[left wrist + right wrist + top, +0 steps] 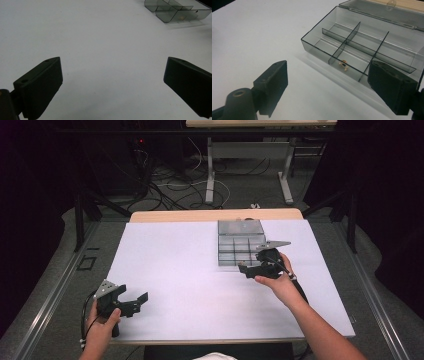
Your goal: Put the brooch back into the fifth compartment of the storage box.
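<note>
My left gripper [131, 301] hangs over the near left corner of the white table [175, 270], jaws spread wide with nothing between them. My right gripper [248, 269] sits at the near edge of the clear compartment box [352, 47], right of centre, jaws wide and empty. The box lid [384, 12] lies open on the far side. A small gold part [343, 64] rests in a near compartment.

open tongs [328, 86] before divided box [367, 47]
</note>
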A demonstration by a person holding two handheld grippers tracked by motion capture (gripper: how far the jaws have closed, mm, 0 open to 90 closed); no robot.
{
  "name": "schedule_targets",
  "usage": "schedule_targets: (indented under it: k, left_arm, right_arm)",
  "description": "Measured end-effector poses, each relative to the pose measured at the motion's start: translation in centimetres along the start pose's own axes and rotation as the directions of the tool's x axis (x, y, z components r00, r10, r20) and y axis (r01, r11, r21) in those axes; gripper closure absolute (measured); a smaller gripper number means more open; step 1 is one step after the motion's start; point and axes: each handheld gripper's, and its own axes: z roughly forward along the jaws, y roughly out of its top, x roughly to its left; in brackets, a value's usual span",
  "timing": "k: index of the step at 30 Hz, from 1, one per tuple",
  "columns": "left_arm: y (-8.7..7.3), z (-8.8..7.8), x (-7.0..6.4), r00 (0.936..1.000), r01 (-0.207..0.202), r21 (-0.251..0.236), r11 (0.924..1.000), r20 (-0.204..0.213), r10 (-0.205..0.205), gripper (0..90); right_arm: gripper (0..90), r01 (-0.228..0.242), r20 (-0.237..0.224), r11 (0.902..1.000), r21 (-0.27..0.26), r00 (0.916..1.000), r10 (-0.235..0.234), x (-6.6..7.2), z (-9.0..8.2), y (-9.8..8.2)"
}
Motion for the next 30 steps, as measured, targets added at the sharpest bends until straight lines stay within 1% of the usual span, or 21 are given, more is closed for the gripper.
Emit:
schedule_targets:
  k: [2, 3, 5, 6, 7, 13, 14, 17, 21, 24, 29, 30]
  left_arm:
    - [0.0, 0.0, 0.0, 1.0000, -0.001, 0.001, 1.0000, 0.000, 0.001, 2.3]
    - [0.0, 0.0, 0.0, 1.0000, -0.001, 0.001, 1.0000, 0.000, 0.001, 2.2]
    - [0.0, 0.0, 0.0, 1.0000, -0.001, 0.002, 1.0000, 0.001, 0.001, 2.3]
    - [0.0, 0.0, 0.0, 1.0000, -0.001, 0.002, 1.0000, 0.000, 0.001, 2.3]
    - [0.0, 0.0, 0.0, 1.0000, -0.001, 0.003, 1.0000, 0.000, 0.001, 2.3]
    - [0.0, 0.1, 0.0, 1.0000, -0.002, 0.004, 1.0000, -0.001, 0.002, 2.3]
    - [0.0, 0.1, 0.0, 1.0000, -0.002, 0.005, 1.0000, -0.001, 0.002, 2.3]
    - [0.0, 0.0, 0.0, 1.0000, -0.005, 0.005, 1.0000, -0.001, 0.005, 2.3]
    - [0.0, 0.0, -0.1, 1.0000, -0.005, 0.005, 1.0000, -0.003, 0.005, 2.3]
    - [0.0, 0.1, -0.1, 1.0000, -0.005, 0.005, 1.0000, -0.003, 0.005, 2.3]
    - [0.0, 0.0, -0.1, 1.0000, -0.005, 0.006, 1.0000, -0.003, 0.005, 2.3]
    - [0.0, 0.0, -0.1, 1.0000, -0.004, 0.005, 1.0000, -0.004, 0.004, 2.3]
  right_arm:
    - [15.9, 0.004, -0.002, 1.0000, -0.001, 1.0000, -0.004, 0.1, -0.4, -0.3]
    - [15.8, -0.001, -0.002, 1.0000, -0.001, 1.0000, 0.001, 0.2, -0.6, -0.4]
    - [15.7, 0.012, 0.006, 0.9999, -0.001, 0.9999, -0.012, 0.3, -0.9, -0.8]
    - [15.4, 0.011, 0.002, 0.9999, 0.004, 0.9999, -0.011, 0.3, -1.1, -1.0]
    - [15.4, 0.005, -0.001, 1.0000, -0.001, 1.0000, -0.005, 0.4, -1.2, -1.2]
    - [15.1, -0.005, 0.005, 1.0000, -0.006, 1.0000, 0.005, 0.3, -2.2, -2.6]
    - [15.1, -0.006, 0.013, 1.0000, -0.003, 0.9999, 0.006, 0.3, -2.4, -2.8]
    - [14.7, -0.012, 0.024, 0.9999, -0.010, 0.9996, 0.012, 0.1, -3.0, -3.5]
    - [14.2, -0.032, 0.037, 0.9994, -0.014, 0.9988, 0.032, -0.3, -3.7, -4.4]
    - [13.3, -0.037, 0.036, 0.9991, -0.019, 0.9986, 0.038, -0.6, -4.2, -5.1]
    - [13.1, -0.043, 0.050, 0.9990, -0.012, 0.9978, 0.043, -1.1, -4.8, -6.1]
    - [13.0, -0.053, 0.048, 0.9985, -0.012, 0.9974, 0.053, -1.2, -4.8, -6.4]
